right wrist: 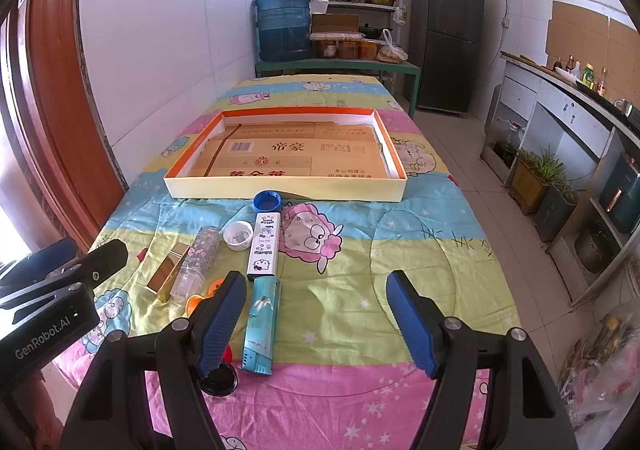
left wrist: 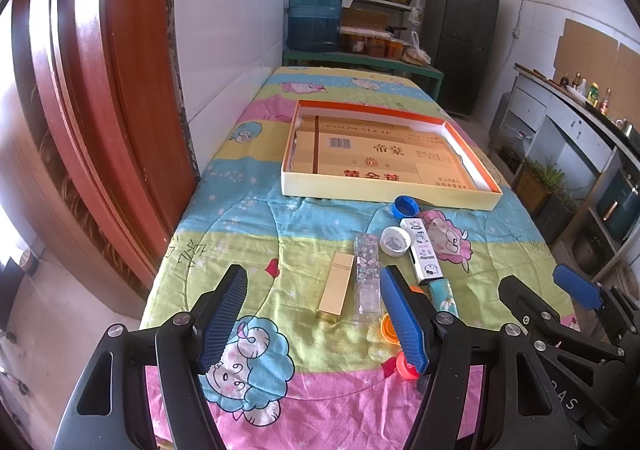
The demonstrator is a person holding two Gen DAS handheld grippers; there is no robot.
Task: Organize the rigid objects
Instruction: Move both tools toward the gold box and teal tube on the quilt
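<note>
Shallow box lid [right wrist: 280, 192] with orange inner rim sits mid tabletop [right wrist: 420, 250], on a cartoon-print quilt. Inside it: only a flattened printed cardboard sheet [right wrist: 280, 158] lining the bottom, no loose items.

Task items all lie outside it, on the near side: blue bottle cap [right wrist: 267, 201] just beside the lid's front wall, white cap [right wrist: 238, 235] open side up, white cartoon-print case [right wrist: 263, 246], teal lighter [right wrist: 260, 326], clear patterned tube [left wrist: 367, 274], gold rectangular case [left wrist: 335, 286] touching or just beside the tube, cannot tell which. Orange caps [left wrist: 390, 326] partly hidden behind the left jaws.

Left gripper [left wrist: 314, 320]: jaws wide apart, holding nothing, gold case and tube between them in view. Right gripper [right wrist: 318, 324]: jaws wide apart, empty, teal lighter by its left finger.
</note>
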